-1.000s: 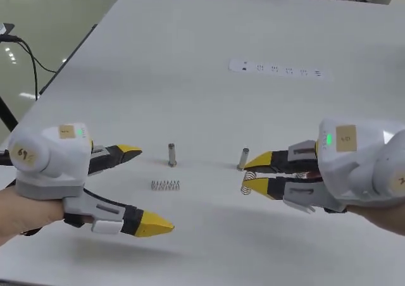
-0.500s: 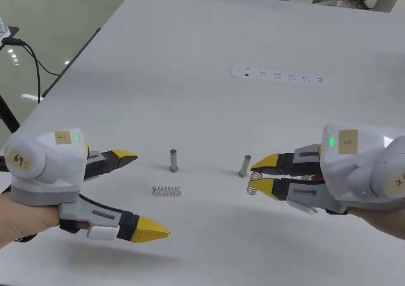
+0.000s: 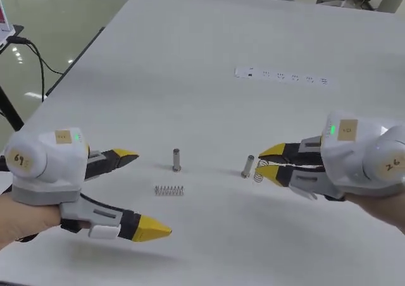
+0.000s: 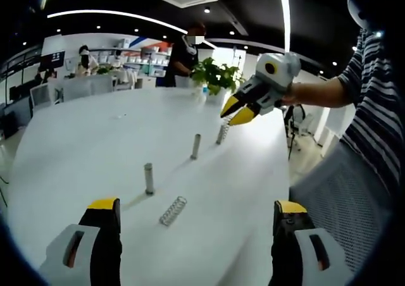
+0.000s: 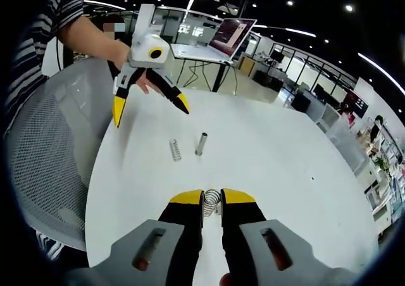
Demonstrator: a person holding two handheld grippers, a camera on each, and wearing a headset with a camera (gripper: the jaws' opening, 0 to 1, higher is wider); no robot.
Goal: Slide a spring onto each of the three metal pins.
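Nearest the person, the left gripper hangs just over the desk with its jaws spread wide and nothing between them. Just beyond its tips a loose spring lies flat on the desk, and a little past that a bare metal pin stands upright. To the right, a second pin stands at about the same depth, also bare. The right gripper comes in from the right with its jaws nearly closed, pinching a spring by its coils. That held spring hangs just beside the second pin, near its top and slightly lower, not yet over it. Farther back a white power strip lies flat. By my reading the task is at its start. No pin in view wears a spring, the first spring has to be lifted above the pin and lowered on, and the loose one waits its turn.
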